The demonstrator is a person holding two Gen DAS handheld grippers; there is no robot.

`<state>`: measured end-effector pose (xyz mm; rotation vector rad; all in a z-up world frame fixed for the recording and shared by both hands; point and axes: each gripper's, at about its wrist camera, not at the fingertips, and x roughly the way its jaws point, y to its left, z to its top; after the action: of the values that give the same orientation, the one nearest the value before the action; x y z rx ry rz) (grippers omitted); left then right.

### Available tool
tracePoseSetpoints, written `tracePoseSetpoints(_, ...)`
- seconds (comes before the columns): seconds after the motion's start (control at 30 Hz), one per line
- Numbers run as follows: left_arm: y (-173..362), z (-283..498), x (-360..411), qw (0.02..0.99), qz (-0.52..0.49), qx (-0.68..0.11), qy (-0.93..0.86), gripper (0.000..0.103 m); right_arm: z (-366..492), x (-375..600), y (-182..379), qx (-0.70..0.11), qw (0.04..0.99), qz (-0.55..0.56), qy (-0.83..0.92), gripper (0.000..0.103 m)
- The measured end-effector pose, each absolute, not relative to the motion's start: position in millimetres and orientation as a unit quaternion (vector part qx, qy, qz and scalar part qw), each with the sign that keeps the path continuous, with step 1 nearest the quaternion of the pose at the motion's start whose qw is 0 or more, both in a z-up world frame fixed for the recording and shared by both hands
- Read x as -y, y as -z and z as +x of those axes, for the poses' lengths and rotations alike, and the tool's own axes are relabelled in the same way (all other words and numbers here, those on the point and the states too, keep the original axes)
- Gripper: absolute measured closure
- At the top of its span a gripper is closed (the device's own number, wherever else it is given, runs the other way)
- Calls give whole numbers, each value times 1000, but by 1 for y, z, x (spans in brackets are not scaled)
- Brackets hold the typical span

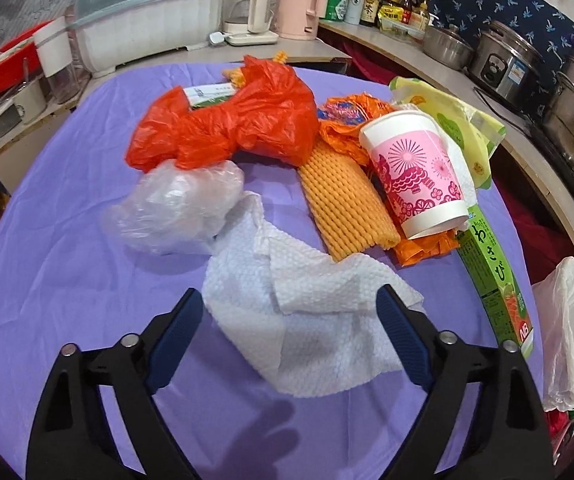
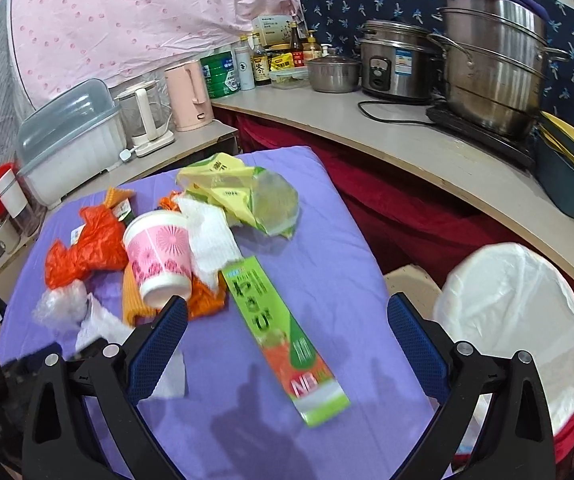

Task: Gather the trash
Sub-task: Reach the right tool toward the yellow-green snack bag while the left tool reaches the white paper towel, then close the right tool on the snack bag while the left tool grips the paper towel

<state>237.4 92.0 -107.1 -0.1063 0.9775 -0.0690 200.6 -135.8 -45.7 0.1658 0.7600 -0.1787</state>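
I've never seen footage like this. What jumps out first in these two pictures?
A heap of litter on the purple tablecloth: a crumpled red plastic bag at the back, and a pink-patterned paper cup tipped over to its right. A white paper towel lies nearest, between the open left gripper fingers. In the right wrist view, the open right gripper frames a long green box, with a white-lined bin beside the table.

I see a crumpled white paper towel (image 1: 307, 308) lying flat nearest me, a clear plastic bag (image 1: 175, 204) and a red plastic bag (image 1: 231, 120) bunched behind it. To the right, an orange foam net (image 1: 343, 208) lies beside a tipped pink-patterned paper cup (image 1: 415, 172). A long green box (image 2: 283, 344) lies flat, a yellow-green wrapper (image 2: 239, 192) behind.
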Motion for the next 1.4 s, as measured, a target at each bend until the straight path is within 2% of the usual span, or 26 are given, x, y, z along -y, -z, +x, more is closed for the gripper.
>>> tracePoseSetpoints(0.03, 110, 240, -91, 879, -51, -472, 38, 29, 211, 136, 45, -368, 922, 85, 84, 9)
tracePoseSetpoints(0.1, 114, 244, -88, 875, -49, -478, 46, 43, 227, 138, 44, -365, 923, 95, 79, 10)
tracePoseSetpoints(0.2, 119, 248, -84, 871, -48, -484, 60, 54, 255, 142, 45, -365, 922, 110, 74, 14)
tracePoseSetpoints(0.3, 123, 250, -80, 868, -47, -490, 74, 83, 285, 148, 52, -374, 917, 119, 70, 23)
tracePoseSetpoints(0.37, 125, 250, -79, 866, -48, -492, 77, 90, 302, 152, 60, -385, 912, 125, 69, 34)
tracePoseSetpoints(0.53, 126, 249, -80, 865, -53, -491, 83, 95, 330, 158, 76, -397, 905, 142, 62, 54)
tracePoseSetpoints(0.7, 128, 250, -80, 865, -53, -493, 83, 96, 342, 155, 79, -388, 909, 143, 55, 62)
tracePoseSetpoints(0.87, 124, 247, -80, 866, -55, -490, 87, 97, 352, 156, 83, -389, 908, 147, 49, 95)
tracePoseSetpoints(1.13, 103, 236, -83, 873, -62, -475, 93, 97, 330, 159, 54, -352, 923, 148, 39, 98)
tracePoseSetpoints(1.4, 60, 207, -77, 889, -67, -440, 108, 98, 283, 178, 11, -313, 935, 155, 52, 99)
